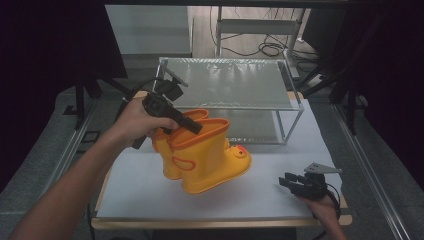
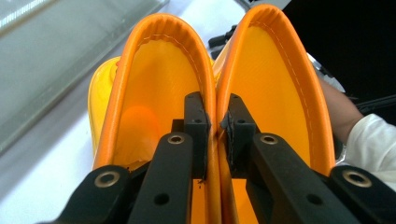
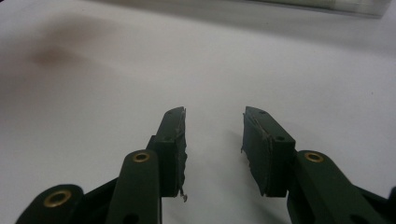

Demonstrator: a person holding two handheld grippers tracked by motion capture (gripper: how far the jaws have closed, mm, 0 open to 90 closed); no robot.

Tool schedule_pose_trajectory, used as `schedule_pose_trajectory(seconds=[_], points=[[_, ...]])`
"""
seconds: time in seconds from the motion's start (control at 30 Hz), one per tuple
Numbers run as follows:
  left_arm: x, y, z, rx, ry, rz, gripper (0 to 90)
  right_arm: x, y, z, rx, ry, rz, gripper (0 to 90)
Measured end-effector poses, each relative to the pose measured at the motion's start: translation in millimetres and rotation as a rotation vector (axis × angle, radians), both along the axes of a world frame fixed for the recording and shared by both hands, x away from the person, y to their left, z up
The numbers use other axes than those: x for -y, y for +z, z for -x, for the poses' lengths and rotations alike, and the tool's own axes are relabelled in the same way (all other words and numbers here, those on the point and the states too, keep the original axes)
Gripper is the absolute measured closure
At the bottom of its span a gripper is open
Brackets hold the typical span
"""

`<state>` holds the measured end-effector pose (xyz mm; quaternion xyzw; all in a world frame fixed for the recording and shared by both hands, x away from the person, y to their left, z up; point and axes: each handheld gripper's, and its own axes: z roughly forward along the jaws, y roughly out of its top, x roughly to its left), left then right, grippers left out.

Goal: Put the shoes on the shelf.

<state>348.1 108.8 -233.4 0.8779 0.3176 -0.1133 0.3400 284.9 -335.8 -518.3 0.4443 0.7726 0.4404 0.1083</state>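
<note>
Left gripper (image 1: 192,125): clenched on the pair of yellow rubber rain boots with orange-trimmed cuffs (image 1: 207,155), one jaw inside each shaft, the two adjoining cuff walls pinched together between them (left gripper view (image 2: 215,128)). Boots tilted, toes pointing right; cannot tell whether the soles touch the white-covered bench (image 1: 270,195) or hang just above it. Behind them, a clear-topped two-tier metal-framed rack (image 1: 235,85).

Handling, judged: light hollow moulded rubber, walls soft and flexing under the pinch, surface smooth and likely slippery. Doubled cuff edge is the sensible hold; the pair may swing or one boot may slide out.

Right gripper (image 1: 295,183): released, jaws apart, holding nothing, low over the bench near its front right corner (image 3: 215,154)
</note>
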Motion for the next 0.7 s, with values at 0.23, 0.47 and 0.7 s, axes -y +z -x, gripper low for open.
schedule_pose_trajectory(seconds=[0.23,0.47,0.7], points=[[8.6,25.3,-6.1,0.024,-0.011,0.038,82.3,0.5,0.1,0.1,0.001,-0.003,-0.001,59.0],[13.5,44.5,-18.3,0.018,-0.009,0.1,82.3,0.5,0.0,0.0,0.0,-0.004,-0.002,59.0],[21.6,62.1,-29.7,0.037,-0.005,0.128,82.3,1.7,-0.1,-0.3,0.0,-0.006,-0.006,59.0]])
